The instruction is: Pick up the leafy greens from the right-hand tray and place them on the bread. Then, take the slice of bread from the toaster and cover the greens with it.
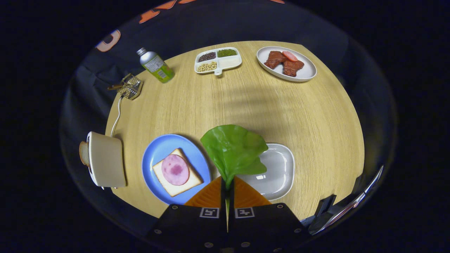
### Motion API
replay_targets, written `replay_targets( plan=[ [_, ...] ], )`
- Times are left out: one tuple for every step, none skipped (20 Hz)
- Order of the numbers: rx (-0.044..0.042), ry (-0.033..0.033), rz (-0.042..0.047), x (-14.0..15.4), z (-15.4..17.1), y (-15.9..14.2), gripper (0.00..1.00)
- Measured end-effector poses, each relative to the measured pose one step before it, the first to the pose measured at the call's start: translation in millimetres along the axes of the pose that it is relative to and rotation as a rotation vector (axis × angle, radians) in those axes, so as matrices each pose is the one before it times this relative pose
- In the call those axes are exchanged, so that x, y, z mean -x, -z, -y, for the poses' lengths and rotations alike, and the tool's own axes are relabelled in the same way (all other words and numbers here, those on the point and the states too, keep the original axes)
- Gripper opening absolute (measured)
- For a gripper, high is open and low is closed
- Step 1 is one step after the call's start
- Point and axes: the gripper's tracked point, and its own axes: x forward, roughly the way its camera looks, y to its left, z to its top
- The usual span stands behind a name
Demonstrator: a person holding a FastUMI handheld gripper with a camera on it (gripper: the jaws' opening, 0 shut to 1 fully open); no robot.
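Lettuce leaf (235, 149), bright green and smooth, is pinched by its stem in the closed tool (227, 182), over the white tray (281, 172) beside the blue plate (160, 151) on the pale wooden worktop (281, 112).

Green-labelled bottle (156, 65), divided dish of beans (218, 60), plate of meat (286, 63)

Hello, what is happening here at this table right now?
A person's handheld gripper has its fingers shut on the stem of a leafy green, lifted above the white tray. To the left of the fingers, a bread slice with ham waits on a blue plate. Another bread slice sits in the toaster. The greens are not yet on the bread.
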Motion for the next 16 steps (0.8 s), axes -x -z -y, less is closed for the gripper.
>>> replay_targets(
  plan=[
    [0.01109,-0.01391,-0.0002,1.64,-9.05,0.12,0.02],
    [0.0127,-0.01334,-0.00194,0.39,-7.91,0.46,0.02],
    [0.01253,-0.00953,-0.00529,-1.22,-7.79,0.79,0.02],
    [0.01076,-0.00999,-0.00715,-0.51,-6.3,1.44,0.02],
    [0.01171,-0.00833,-0.0078,-2.21,-6.81,0.83,0.02],
    [0.01314,-0.00911,-0.00755,-1.4,-5.37,0.82,0.02],
    [0.01065,-0.00762,-0.00609,-1.74,-6.08,0.24,0.02],
    [0.0121,-0.0117,-0.00764,-2.81,-6.92,1.05,0.03],
    [0.01306,-0.01263,-0.00779,-2.64,-7.49,0.96,0.03],
    [0.01752,-0.01287,-0.00771,-1.39,-6.48,0.6,0.03],
    [0.01577,-0.01287,-0.00518,-2.87,-9.09,0.25,0.03],
    [0.01366,-0.01408,-0.00713,-3.24,-7.86,0.4,0.03],
    [0.00739,-0.01087,-0.0102,-3.08,-6.87,0.76,0.03],
    [0.0052,-0.00624,-0.00797,-3.37,-5.35,0.52,0.03],
    [0.00404,0.00133,-0.00419,-3.7,-3.56,-1.67,0.03],
    [0.0019,0.00652,0.00014,-3.53,-2.18,-1.57,0.04]
  ],
)
